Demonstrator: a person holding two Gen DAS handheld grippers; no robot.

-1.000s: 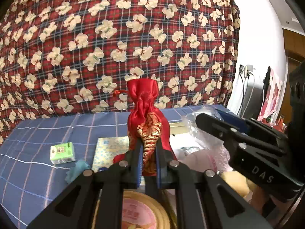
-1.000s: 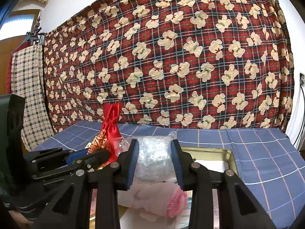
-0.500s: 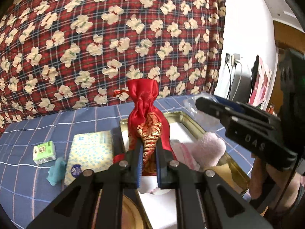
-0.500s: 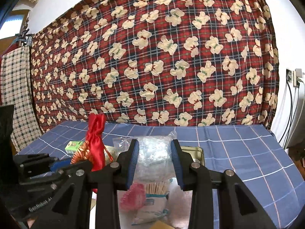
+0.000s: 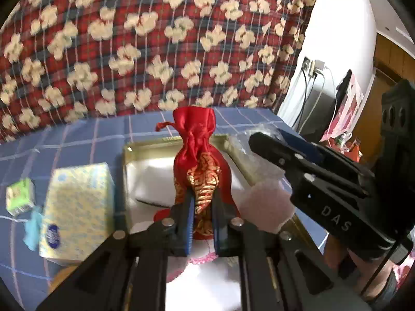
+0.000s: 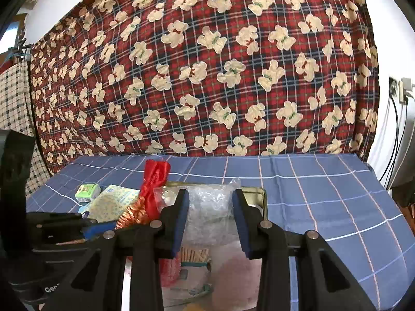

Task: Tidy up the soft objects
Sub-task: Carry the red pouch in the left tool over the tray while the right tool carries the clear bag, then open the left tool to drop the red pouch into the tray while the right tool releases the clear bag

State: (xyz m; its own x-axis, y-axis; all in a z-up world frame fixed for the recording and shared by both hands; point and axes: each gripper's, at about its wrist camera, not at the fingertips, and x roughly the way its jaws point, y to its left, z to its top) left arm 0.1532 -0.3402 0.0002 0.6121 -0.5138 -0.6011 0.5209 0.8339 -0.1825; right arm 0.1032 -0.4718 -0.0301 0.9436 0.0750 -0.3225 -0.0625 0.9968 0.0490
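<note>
The glossy red satin pouch (image 5: 198, 160), gold-brocaded and cinched at the neck, stood clenched in the left gripper (image 5: 202, 223) above the gold-rimmed tin tray (image 5: 145, 146). The right gripper (image 6: 211, 219) squeezed a crinkly clear plastic bag (image 6: 207, 207); fluffy pink cloth (image 5: 264, 204) lay in the tray.

We see a red satin drawstring pouch with gold embroidery (image 5: 198, 165) standing upright, neck cinched, above a shallow gold-rimmed metal tin (image 5: 145, 145). A crinkled clear plastic bag (image 6: 210, 207) hangs upright over the tin too. A fluffy pink soft piece (image 5: 264, 204) lies inside.
</note>
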